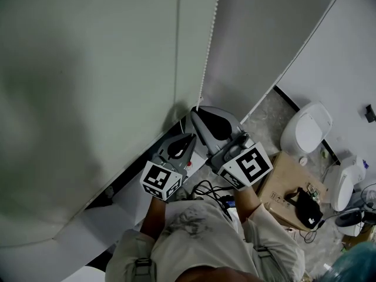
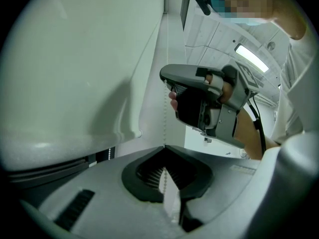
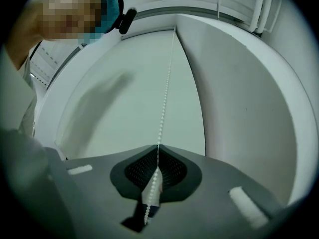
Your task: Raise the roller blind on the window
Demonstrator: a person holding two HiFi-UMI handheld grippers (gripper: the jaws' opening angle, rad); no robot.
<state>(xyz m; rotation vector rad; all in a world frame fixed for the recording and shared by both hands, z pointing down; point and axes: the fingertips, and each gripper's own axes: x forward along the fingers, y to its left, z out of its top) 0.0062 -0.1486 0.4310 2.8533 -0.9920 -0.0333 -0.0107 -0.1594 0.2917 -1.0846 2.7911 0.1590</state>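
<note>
The right gripper (image 3: 158,149) is shut on the bead chain (image 3: 167,83) high up, and the left gripper (image 2: 163,151) is shut on the same strand just below. That looks like a hand-over-hand haul to lift the roller blind (image 1: 88,69), which covers the window as far as can be seen. The head view shows only this stacking, while each gripper view shows beads pinched between narrow jaws, and the right one follows the chain taut to the top

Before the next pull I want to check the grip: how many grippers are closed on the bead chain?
2. The left gripper clamps the bead chain lower down; the right gripper clamps it higher up, beside the roller blind.
</note>
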